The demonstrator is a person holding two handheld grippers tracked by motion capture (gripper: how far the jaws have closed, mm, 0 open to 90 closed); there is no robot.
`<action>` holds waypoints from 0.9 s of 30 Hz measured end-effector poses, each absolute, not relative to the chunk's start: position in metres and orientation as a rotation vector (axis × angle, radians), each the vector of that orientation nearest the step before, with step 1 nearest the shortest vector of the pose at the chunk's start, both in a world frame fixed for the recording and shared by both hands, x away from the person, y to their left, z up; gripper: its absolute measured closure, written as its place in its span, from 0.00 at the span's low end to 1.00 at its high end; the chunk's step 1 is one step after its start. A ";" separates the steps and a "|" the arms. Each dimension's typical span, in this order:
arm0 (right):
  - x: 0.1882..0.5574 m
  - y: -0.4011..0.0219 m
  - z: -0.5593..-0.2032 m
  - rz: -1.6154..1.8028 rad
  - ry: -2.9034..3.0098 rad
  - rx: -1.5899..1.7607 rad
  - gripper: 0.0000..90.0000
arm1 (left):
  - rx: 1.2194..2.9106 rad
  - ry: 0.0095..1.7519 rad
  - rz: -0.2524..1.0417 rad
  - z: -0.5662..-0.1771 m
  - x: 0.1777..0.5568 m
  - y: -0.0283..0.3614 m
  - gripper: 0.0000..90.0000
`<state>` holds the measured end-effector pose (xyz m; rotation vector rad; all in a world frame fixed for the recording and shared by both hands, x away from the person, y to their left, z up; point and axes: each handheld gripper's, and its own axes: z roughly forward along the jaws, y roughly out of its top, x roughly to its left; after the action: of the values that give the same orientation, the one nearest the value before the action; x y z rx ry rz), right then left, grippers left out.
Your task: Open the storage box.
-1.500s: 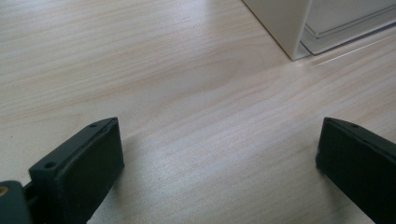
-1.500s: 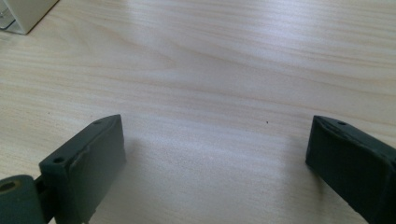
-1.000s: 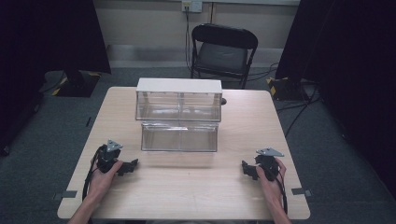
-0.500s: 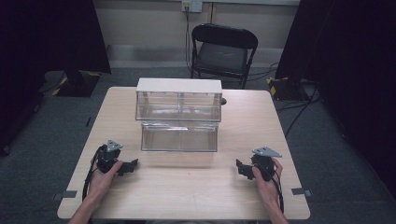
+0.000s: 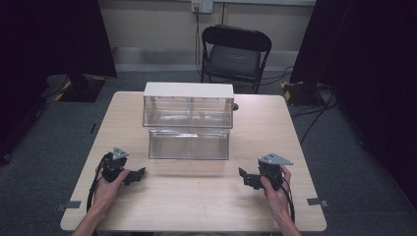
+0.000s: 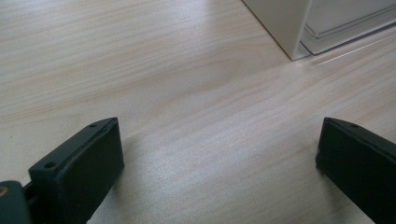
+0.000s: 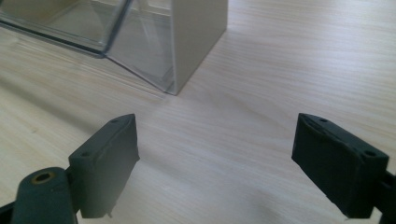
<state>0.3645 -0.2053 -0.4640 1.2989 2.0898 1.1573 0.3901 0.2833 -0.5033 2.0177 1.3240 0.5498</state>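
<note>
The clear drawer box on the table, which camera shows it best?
The high view: the clear drawer box shows whole, white top and lower drawer pulled forward. The left gripper view catches one white corner; the right gripper view shows a corner and clear drawer wall.

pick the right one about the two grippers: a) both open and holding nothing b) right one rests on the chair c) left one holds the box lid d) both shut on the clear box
a: the left gripper and right gripper each have their jaws spread wide over bare table, short of the clear box.

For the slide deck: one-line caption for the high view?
Both open grippers, left and right, rest before the clear drawer unit.
</note>
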 end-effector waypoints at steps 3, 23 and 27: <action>0.364 -0.200 -0.458 1.181 2.102 1.274 0.16 | 2.018 1.324 0.549 -0.503 0.390 0.283 0.00; 0.378 -0.158 -0.447 1.192 2.179 1.189 0.16 | 2.020 1.323 0.547 -0.503 0.390 0.283 0.00; 0.384 -0.151 -0.450 1.180 2.198 1.183 0.16 | 2.020 1.324 0.547 -0.503 0.390 0.283 0.00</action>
<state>0.3835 -0.1507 -0.4504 1.1829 2.1981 1.1802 0.3905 0.2834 -0.5033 2.0195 1.3236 0.5471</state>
